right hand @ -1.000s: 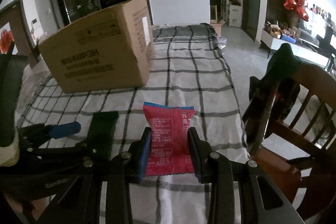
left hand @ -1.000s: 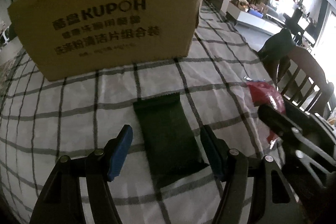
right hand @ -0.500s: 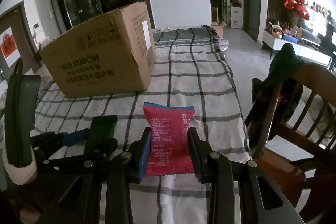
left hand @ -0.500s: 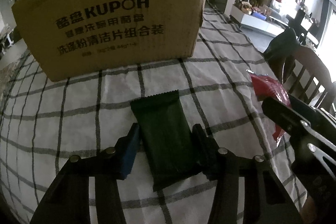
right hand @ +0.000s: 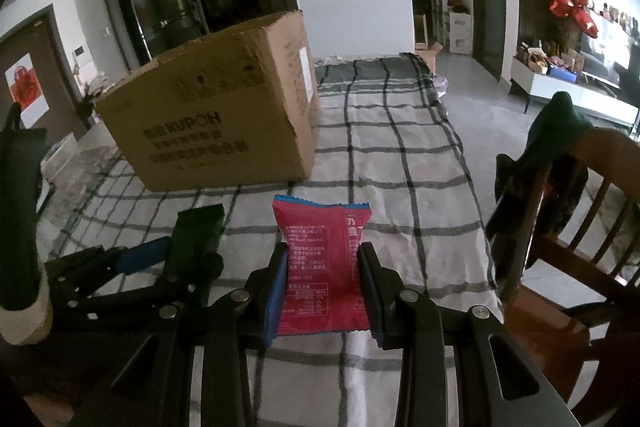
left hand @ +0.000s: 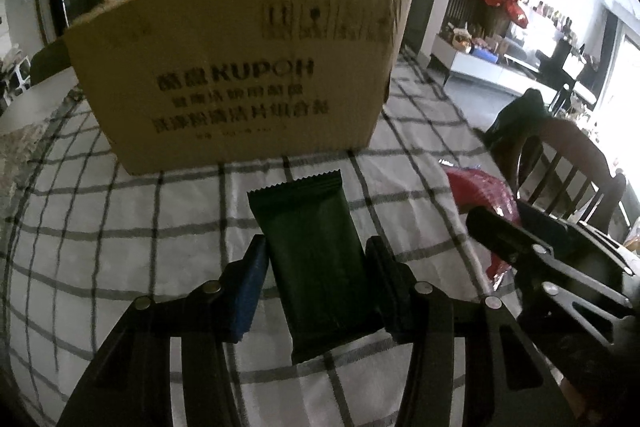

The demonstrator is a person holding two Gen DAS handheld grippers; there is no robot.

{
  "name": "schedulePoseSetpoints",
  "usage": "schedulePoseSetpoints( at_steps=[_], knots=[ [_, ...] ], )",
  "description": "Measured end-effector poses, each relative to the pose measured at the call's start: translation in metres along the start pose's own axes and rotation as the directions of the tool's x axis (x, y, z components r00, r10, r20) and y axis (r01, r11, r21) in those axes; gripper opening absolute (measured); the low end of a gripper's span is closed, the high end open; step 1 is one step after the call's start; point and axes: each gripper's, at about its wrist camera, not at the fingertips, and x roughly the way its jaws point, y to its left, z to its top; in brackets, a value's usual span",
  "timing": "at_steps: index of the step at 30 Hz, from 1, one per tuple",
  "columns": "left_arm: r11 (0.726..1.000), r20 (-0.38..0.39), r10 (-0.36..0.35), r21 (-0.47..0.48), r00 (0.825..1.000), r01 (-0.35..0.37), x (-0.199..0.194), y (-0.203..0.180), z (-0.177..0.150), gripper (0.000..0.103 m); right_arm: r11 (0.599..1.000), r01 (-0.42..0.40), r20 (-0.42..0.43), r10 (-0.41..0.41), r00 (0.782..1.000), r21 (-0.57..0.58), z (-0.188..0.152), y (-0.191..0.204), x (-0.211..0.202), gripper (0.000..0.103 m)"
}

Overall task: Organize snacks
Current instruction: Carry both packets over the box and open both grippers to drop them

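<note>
The green packet (left hand: 316, 263) sits pinched in my left gripper (left hand: 316, 287), just off the checked cloth (left hand: 120, 227), the red packet (right hand: 324, 267) clamped in my right gripper (right hand: 323, 291). I'd carry both level over the box (left hand: 240, 87) rim ahead, clearing the cardboard edge before letting go

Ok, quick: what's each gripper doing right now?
Left gripper: shut on the dark green snack packet.
Right gripper: shut on the red snack packet.

left tongs (left hand: 316, 279) now closed on green snack packet (left hand: 316, 259), lifted off tablecloth (left hand: 120, 227)
</note>
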Motion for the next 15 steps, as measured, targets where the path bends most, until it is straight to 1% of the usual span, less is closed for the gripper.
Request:
schedulePoseSetpoints(
  at_steps=[8,15],
  knots=[
    [1.0,0.072,-0.019,-0.016,0.997,0.02,-0.039,0.017,0.011,0.049,1.0,-0.009,0.037,0.009,0.999,-0.017,0.015,0.019,-0.018,0.035],
    [1.0,0.142,-0.023,-0.011,0.99,0.025,-0.067,0.031,0.024,0.049,0.999,-0.019,0.078,0.022,0.997,-0.033,0.031,0.038,-0.032,0.035]
  ],
)
